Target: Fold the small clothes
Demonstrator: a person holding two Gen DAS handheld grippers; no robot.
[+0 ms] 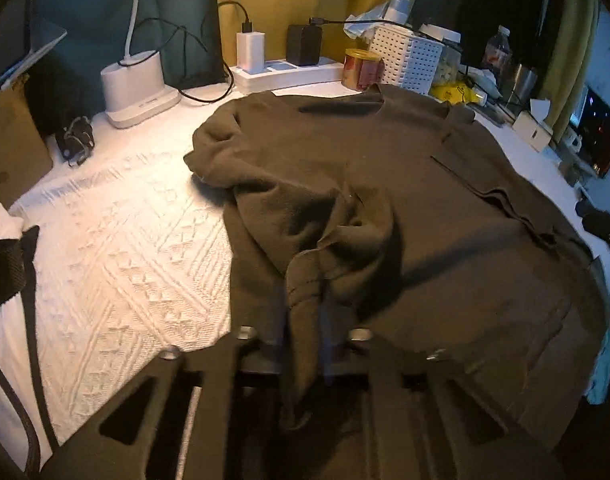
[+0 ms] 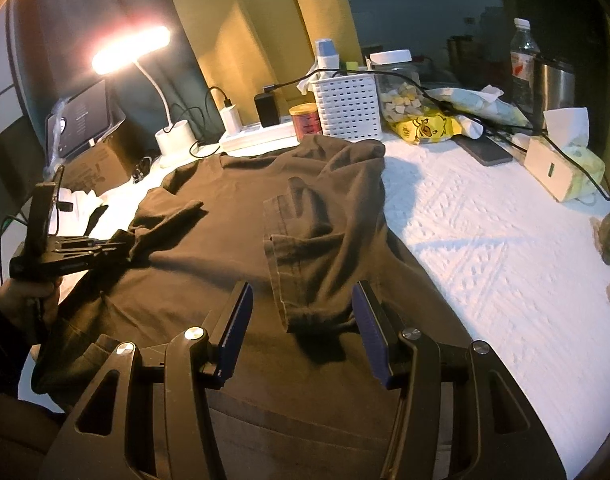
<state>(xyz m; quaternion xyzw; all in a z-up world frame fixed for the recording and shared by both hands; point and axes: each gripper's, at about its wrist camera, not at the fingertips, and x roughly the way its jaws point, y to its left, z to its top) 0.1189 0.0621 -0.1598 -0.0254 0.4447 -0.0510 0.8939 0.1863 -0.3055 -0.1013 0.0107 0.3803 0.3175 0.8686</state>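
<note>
A dark brown T-shirt (image 1: 385,168) lies spread on the white textured cover (image 1: 125,240), neck toward the back. My left gripper (image 1: 305,312) is shut on a bunched fold of the shirt's left sleeve edge, and the cloth hangs down between its fingers. In the right wrist view that same left gripper (image 2: 117,248) pinches the T-shirt (image 2: 225,208) at its left side, with a hand behind it. My right gripper (image 2: 303,320) stands open low over the shirt. The folded-in right sleeve hem (image 2: 301,280) lies between its blue pads, and neither pad touches it.
Along the back stand a lit desk lamp (image 2: 131,46), a power strip (image 1: 289,74) with chargers, a red can (image 1: 361,70) and a white basket (image 1: 405,60). At the right are a yellow bag (image 2: 425,128), a phone (image 2: 485,150) and a tissue box (image 2: 553,168).
</note>
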